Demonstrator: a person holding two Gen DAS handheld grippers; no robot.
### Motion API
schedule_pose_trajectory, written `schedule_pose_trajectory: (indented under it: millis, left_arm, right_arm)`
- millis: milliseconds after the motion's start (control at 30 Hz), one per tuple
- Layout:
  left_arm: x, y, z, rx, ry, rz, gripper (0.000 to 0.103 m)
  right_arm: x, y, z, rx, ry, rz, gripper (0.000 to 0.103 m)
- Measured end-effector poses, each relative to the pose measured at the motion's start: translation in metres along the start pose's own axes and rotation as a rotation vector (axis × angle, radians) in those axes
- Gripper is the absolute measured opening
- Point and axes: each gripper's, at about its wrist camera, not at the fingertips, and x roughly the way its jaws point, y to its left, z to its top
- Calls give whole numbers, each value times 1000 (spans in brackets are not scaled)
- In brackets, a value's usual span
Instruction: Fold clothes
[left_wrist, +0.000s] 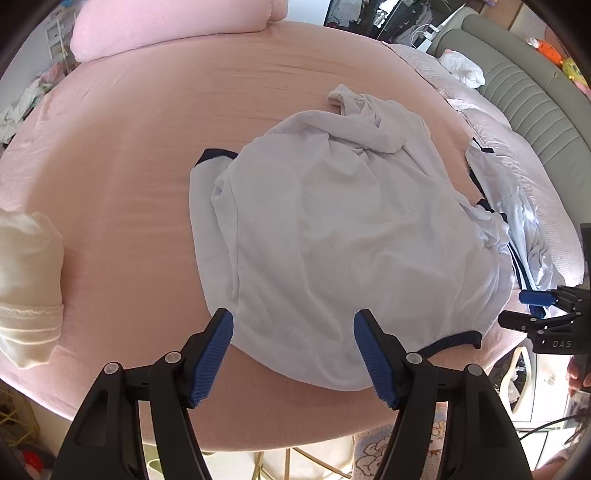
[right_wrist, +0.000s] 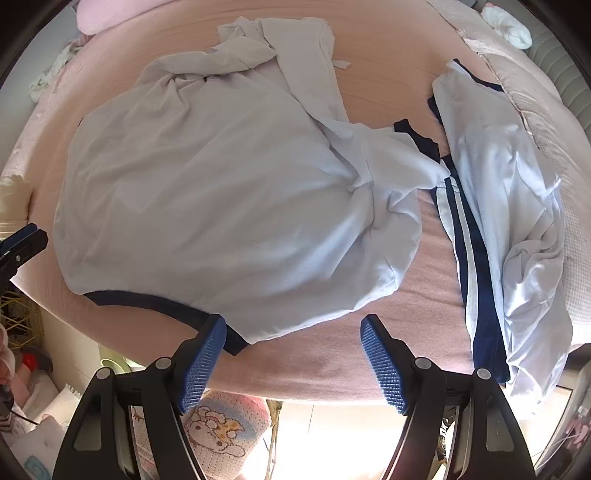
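Cream folded cloth (left_wrist: 27, 288) sits at the bed's left edge. Left gripper (left_wrist: 293, 356) hangs over the near edge of the pink bed (left_wrist: 147, 184), fingers spread, nothing between them. The white shirt with navy trim (left_wrist: 332, 240) lies mid-bed, hem toward the near edge, partly folded: one sleeve tucked in on the left, collar end bunched toward the far side. Right gripper (right_wrist: 293, 363) also has spread fingers holding nothing, above the shirt's near hem corner. To the right, touching the shirt's loose sleeve, lies a second white garment with navy stripes (right_wrist: 498, 221), running along the bed's right edge. Risks: the shirt's top is rumpled, so the next fold likely locks in creases unless smoothed; grabbing the right sleeve could drag the striped garment with it, since they overlap; a pinch at the hem may catch only the top layer and undo the fold.
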Motion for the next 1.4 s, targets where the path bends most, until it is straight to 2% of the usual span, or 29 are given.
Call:
schedule_pose_trajectory:
  millis: [67, 167, 267, 367, 433, 467, 533, 567, 633, 733, 867, 967, 1067, 1167, 1400]
  left_arm:
    - [-2, -2, 8, 45, -16, 41, 66]
    - [-1, -5, 23, 99, -31, 90, 66]
    - [-2, -7, 42, 134, -51, 91, 66]
    - [2, -9, 63, 191, -55, 97, 66]
    - [5, -13, 79, 235, -53, 134, 66]
    - [6, -16, 87, 255, -53, 151, 66]
    - [8, -19, 102, 268, -37, 120, 66]
    - [9, -20, 110, 262, -24, 82, 66]
    - [14, -23, 124, 245, 14, 13, 66]
    - [23, -36, 142, 262, 27, -20, 66]
    - [46, -60, 163, 328, 58, -2, 66]
    - [63, -74, 177, 354, 95, -42, 66]
    - [74, -85, 189, 369, 97, -50, 66]
    - [85, -96, 197, 400, 104, -9, 66]
    - [109, -114, 208, 459, 118, -11, 66]
  right_arm:
    - [-8, -5, 8, -42, -5, -8, 75]
    - [-20, -11, 23, -130, -23, -65, 75]
    - [-32, -20, 40, -197, -28, -75, 75]
    - [-35, -16, 23, -239, -27, -63, 75]
    - [-8, -12, 52, -256, -12, -65, 75]
    - [-8, -14, 63, -265, 1, -72, 75]
    - [-6, 18, 97, -271, 30, -78, 75]
    - [-6, 28, 111, -265, 42, -82, 75]
    - [-7, 21, 130, -225, 58, -67, 75]
    - [-7, 3, 157, -134, 64, -25, 75]
    - [3, -23, 184, -20, 30, -2, 75]
    - [22, -38, 195, 16, 48, 15, 75]
    - [32, -45, 203, 39, 70, 26, 75]
    - [37, -43, 211, 46, 83, 42, 75]
    - [39, -41, 245, 34, -2, 53, 75]
